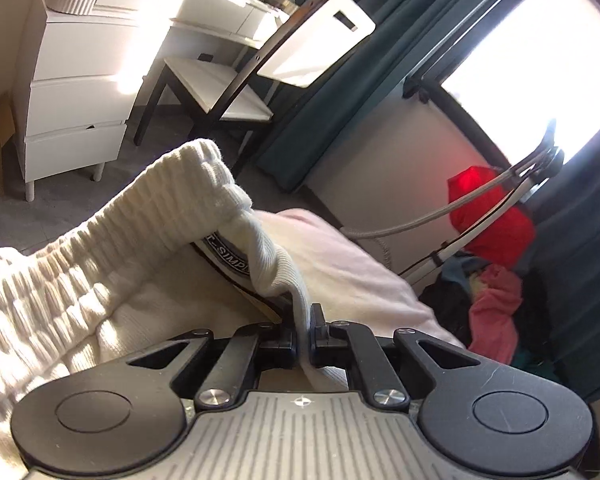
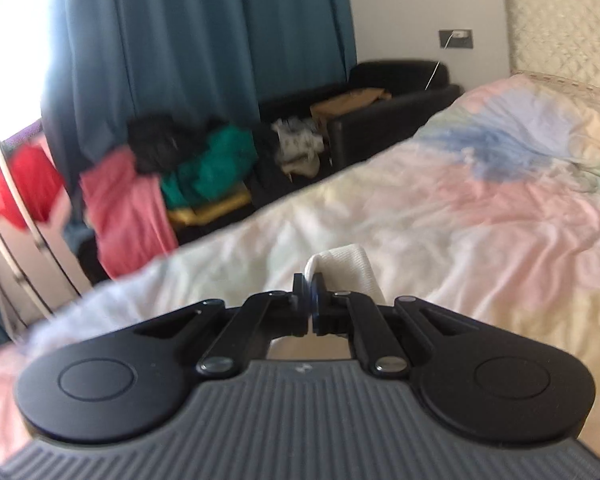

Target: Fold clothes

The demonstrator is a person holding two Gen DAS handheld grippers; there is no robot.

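Note:
A cream ribbed knit garment [image 1: 100,264] with an elastic waistband and a sewn-in label fills the left of the left wrist view. My left gripper [image 1: 303,320] is shut on a fold of its fabric, which rises up from between the jaws. My right gripper [image 2: 310,304] is shut on a white edge of the same kind of cloth [image 2: 348,270], held just above the bed with its pastel cover [image 2: 460,216]. The rest of the garment is hidden in the right wrist view.
A pile of clothes, pink [image 2: 128,208], green and black, lies on a dark sofa [image 2: 400,112] by teal curtains. A red cloth [image 1: 488,216] hangs on a rack. A white dresser [image 1: 76,92] and a chair [image 1: 228,92] stand beyond the bed.

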